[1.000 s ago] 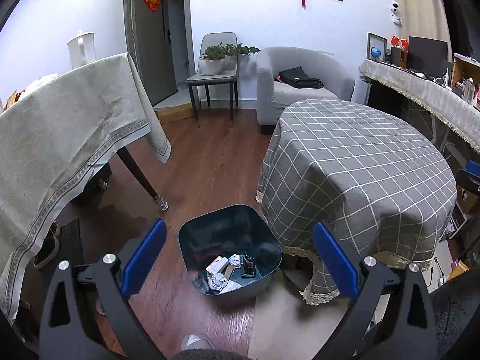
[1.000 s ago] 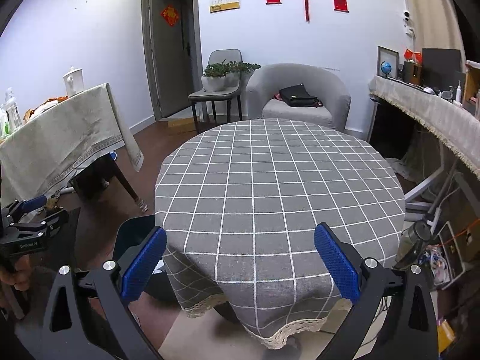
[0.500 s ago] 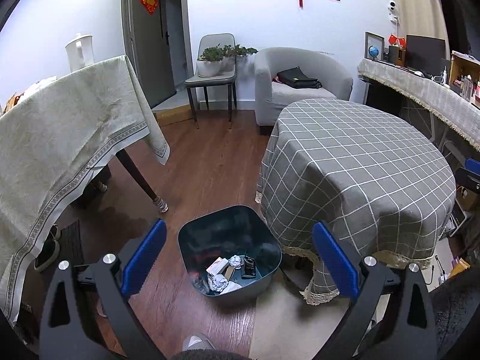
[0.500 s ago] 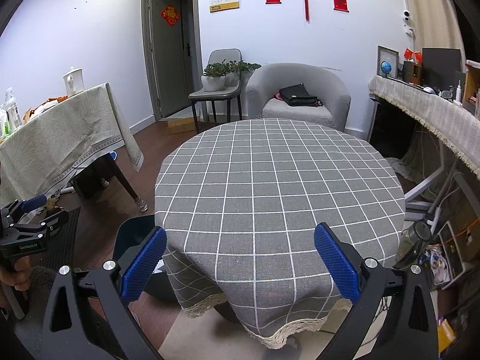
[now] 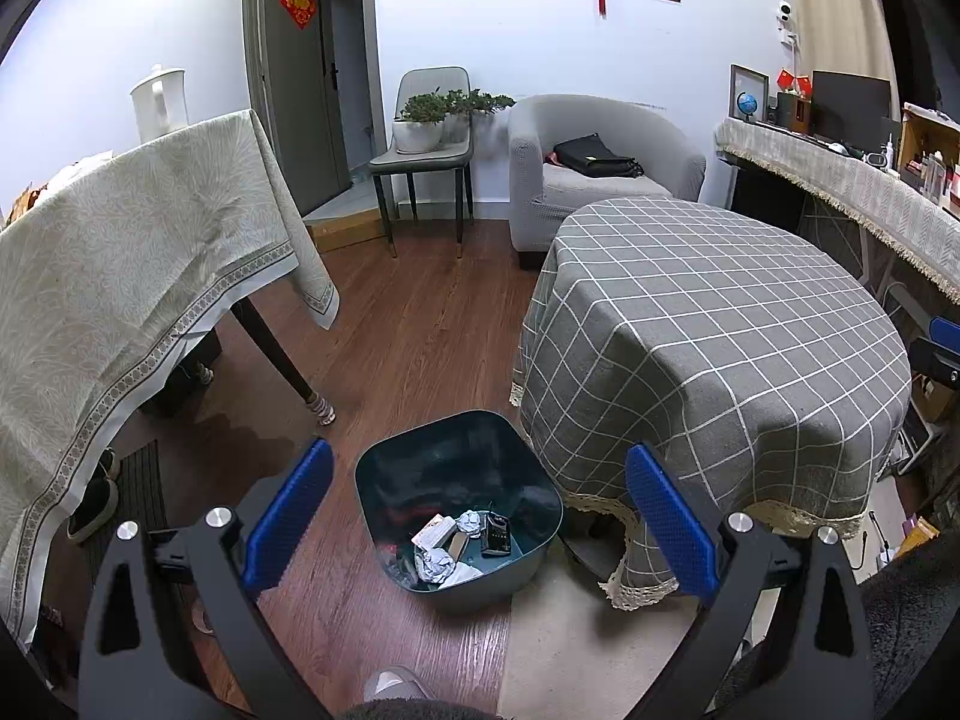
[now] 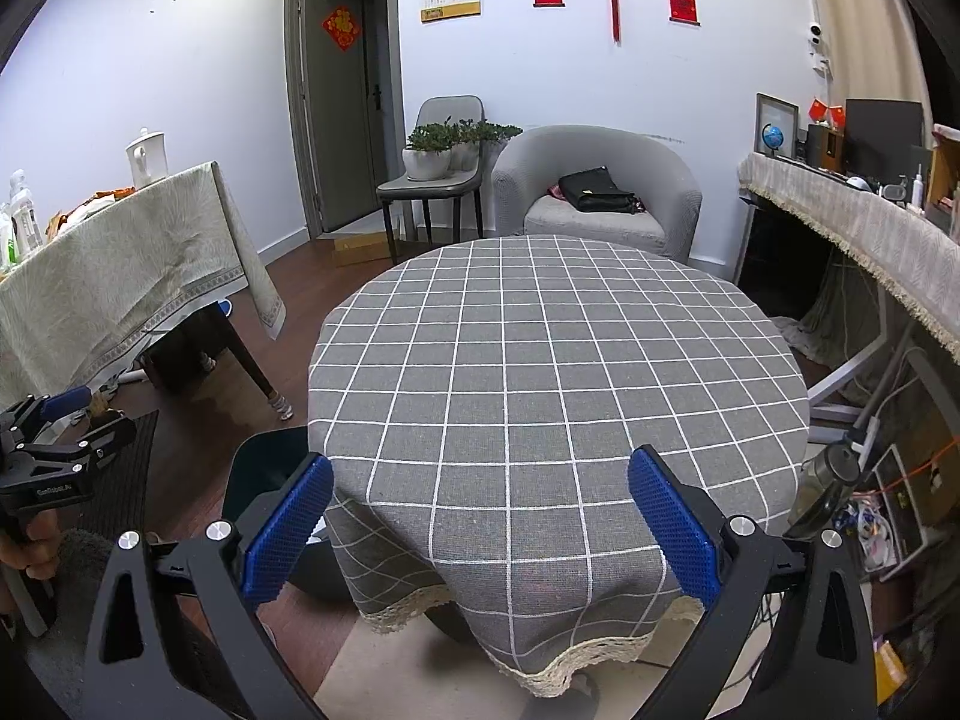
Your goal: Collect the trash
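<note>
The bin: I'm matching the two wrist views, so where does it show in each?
Left wrist: bin at lower centre, between the open left gripper fingers.
Right wrist: lower left, mostly hidden behind the table cloth.
Shared landmark: armchair.

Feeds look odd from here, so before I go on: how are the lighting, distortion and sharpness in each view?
Left wrist view: strong fisheye bend, black corners; dim bluish light; bin interior dark but the trash in it reads sharp. Right wrist view: same curvature, straight door frame bowed; checked table evenly lit, no glare; floor beneath it in shadow; edges of the frame softer.
</note>
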Demonstrator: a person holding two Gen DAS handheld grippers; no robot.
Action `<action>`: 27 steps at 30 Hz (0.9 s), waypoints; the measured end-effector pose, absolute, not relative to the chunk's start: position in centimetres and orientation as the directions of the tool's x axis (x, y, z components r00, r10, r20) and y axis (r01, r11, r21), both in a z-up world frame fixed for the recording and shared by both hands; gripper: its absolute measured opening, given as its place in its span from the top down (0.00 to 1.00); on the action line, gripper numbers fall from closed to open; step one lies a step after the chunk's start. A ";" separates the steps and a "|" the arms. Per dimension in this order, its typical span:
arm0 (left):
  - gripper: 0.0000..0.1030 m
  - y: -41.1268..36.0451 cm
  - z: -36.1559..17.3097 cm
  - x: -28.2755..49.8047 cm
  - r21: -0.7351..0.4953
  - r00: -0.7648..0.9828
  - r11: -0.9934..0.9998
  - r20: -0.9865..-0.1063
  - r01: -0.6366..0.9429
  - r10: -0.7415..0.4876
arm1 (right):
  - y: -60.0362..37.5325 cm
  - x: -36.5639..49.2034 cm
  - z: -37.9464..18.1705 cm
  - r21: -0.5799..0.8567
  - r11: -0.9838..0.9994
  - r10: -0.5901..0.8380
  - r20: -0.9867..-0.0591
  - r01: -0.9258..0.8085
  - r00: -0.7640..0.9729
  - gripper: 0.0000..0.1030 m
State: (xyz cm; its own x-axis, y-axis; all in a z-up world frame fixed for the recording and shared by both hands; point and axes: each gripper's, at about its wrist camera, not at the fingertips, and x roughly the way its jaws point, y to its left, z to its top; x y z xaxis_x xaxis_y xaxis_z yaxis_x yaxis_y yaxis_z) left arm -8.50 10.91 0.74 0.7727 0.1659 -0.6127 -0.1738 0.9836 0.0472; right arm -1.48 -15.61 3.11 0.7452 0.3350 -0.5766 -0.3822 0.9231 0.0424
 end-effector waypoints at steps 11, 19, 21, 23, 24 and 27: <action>0.03 10.8 0.7 -8.4 0.047 0.769 0.983 -0.617 -0.175 0.167 | -15.7 -1.5 3.0 0.041 0.923 0.334 -0.577 -0.382 0.745 0.03; 0.03 10.8 0.6 -8.4 0.048 0.769 0.983 -0.617 -0.175 0.167 | -15.7 -1.4 3.0 0.041 0.923 0.334 -0.579 -0.382 0.744 0.03; 0.03 10.7 0.6 -8.5 0.047 0.770 0.984 -0.616 -0.175 0.166 | -15.8 -1.4 3.0 0.042 0.923 0.334 -0.579 -0.382 0.744 0.03; 0.03 10.7 0.7 -8.4 0.048 0.769 0.983 -0.617 -0.175 0.167 | -15.8 -1.4 3.0 0.042 0.923 0.334 -0.579 -0.382 0.744 0.03; 0.03 10.7 0.6 -8.4 0.049 0.769 0.983 -0.617 -0.175 0.167 | -15.8 -1.4 3.0 0.041 0.923 0.334 -0.579 -0.383 0.744 0.03; 0.03 10.7 0.7 -8.4 0.048 0.769 0.983 -0.617 -0.175 0.167 | -15.8 -1.4 3.0 0.041 0.923 0.334 -0.579 -0.383 0.744 0.03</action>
State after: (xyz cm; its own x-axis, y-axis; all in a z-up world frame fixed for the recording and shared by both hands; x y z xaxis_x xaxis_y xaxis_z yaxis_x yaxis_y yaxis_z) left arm -8.43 10.69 0.66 0.7688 0.1668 -0.6174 -0.1746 0.9835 0.0483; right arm -1.40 -15.77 3.00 0.7435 0.3338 -0.5795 -0.3826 0.9230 0.0407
